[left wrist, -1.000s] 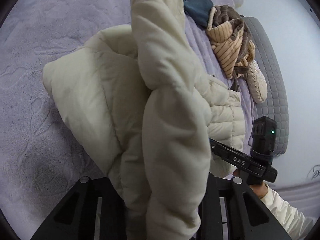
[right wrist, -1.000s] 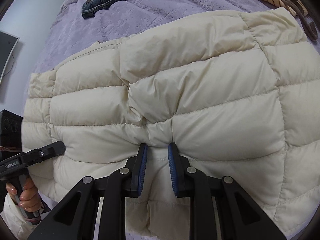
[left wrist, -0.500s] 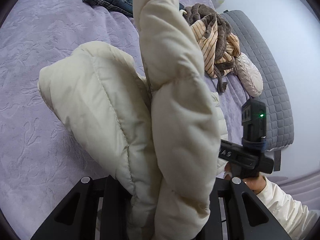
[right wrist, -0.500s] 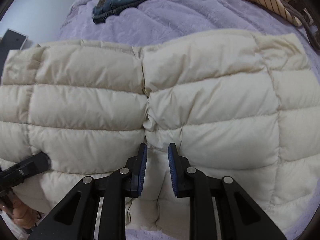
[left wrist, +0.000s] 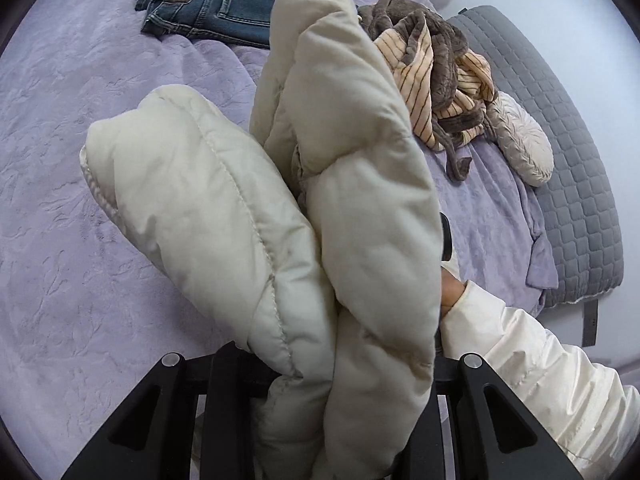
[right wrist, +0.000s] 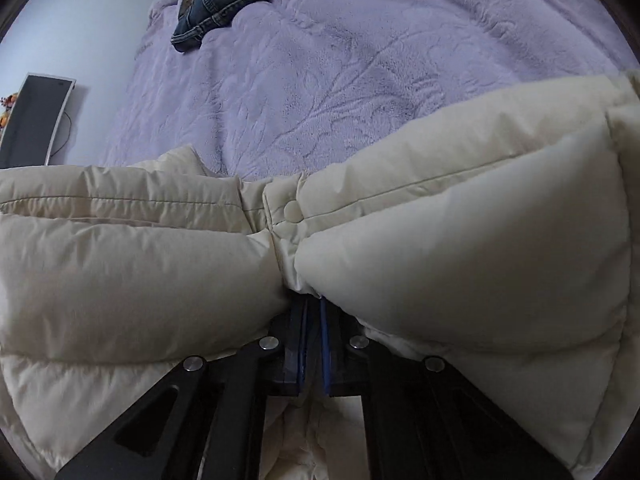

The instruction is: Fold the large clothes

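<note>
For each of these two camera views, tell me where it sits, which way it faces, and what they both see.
Left wrist: rides the left claw, looking down along it across the purple bed; bunched cream puffer jacket fills its jaws; a white sleeve shows.
Right wrist: rides the right claw, angled down at the jacket's snap-button edge pinched in its shut jaws; no hand shows.
Shared: the jacket, the bed, the folded jeans.

— How does the left gripper (left wrist: pixel 320 364) stand?
— Pointing steeply down, jaws clamped on puffy fabric.
— And the right gripper (right wrist: pixel 314 312)?
— Angled down too, blue pads (right wrist: pixel 325 344) pinched nearly together. A cream sleeve (left wrist: pixel 532 364) covers that arm.
</note>
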Tool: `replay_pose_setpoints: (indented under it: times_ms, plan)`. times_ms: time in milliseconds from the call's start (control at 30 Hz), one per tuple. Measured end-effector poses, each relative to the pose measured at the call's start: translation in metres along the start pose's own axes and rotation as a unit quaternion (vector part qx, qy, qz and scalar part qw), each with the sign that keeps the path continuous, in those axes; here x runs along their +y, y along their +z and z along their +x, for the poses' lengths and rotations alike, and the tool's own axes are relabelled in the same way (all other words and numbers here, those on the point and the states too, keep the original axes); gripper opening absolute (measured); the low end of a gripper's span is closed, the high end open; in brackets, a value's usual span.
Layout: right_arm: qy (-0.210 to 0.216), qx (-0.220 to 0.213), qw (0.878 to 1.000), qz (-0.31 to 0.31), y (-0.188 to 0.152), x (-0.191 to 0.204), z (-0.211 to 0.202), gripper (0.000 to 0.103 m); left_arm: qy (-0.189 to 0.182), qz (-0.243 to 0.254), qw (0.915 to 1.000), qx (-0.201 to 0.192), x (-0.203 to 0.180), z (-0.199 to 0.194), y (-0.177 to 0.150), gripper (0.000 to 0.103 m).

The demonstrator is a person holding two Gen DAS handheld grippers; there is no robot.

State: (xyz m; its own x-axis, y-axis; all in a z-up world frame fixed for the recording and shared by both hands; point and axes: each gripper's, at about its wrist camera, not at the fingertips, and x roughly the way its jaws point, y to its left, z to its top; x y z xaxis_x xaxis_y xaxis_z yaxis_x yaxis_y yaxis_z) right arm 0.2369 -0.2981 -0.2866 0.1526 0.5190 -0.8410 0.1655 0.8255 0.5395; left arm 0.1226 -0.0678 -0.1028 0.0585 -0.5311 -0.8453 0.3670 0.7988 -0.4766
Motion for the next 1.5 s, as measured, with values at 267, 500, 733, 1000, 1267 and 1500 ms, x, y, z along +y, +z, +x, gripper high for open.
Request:
replay_pose_setpoints:
  times_ms: [267, 500, 733, 1000, 1267, 1500]
  plan:
    - [0.022, -0.028, 0.999, 0.017, -0.014, -0.009, -0.066, 0.010, 0.045, 0.031, 0.9985, 0.009, -0.045, 0.011, 0.006, 0.030]
    - [-0.035, -0.130, 0.990, 0.036, -0.085, -0.057, -0.180, 0.059, 0.074, 0.036, 0.9964, 0.019, -0.067, 0.024, 0.010, 0.030]
    - [-0.023, -0.143, 0.981, 0.131, -0.130, -0.137, -0.193, 0.032, 0.104, 0.065, 0.9918, 0.035, -0.105, 0.048, 0.011, 0.030]
    - [0.112, -0.114, 0.972, 0.171, -0.123, -0.189, -0.140, 0.015, 0.124, 0.109, 0.9850, 0.052, -0.144, 0.076, 0.007, 0.031]
    - [0.177, -0.081, 0.969, 0.155, -0.089, -0.196, -0.099, 0.015, 0.061, 0.141, 0.9869, 0.050, -0.173, 0.103, 0.001, 0.064]
    - [0.204, -0.064, 0.966, 0.146, -0.078, -0.211, -0.092, 0.012, -0.004, 0.167, 0.9848, 0.049, -0.195, 0.116, -0.012, 0.081]
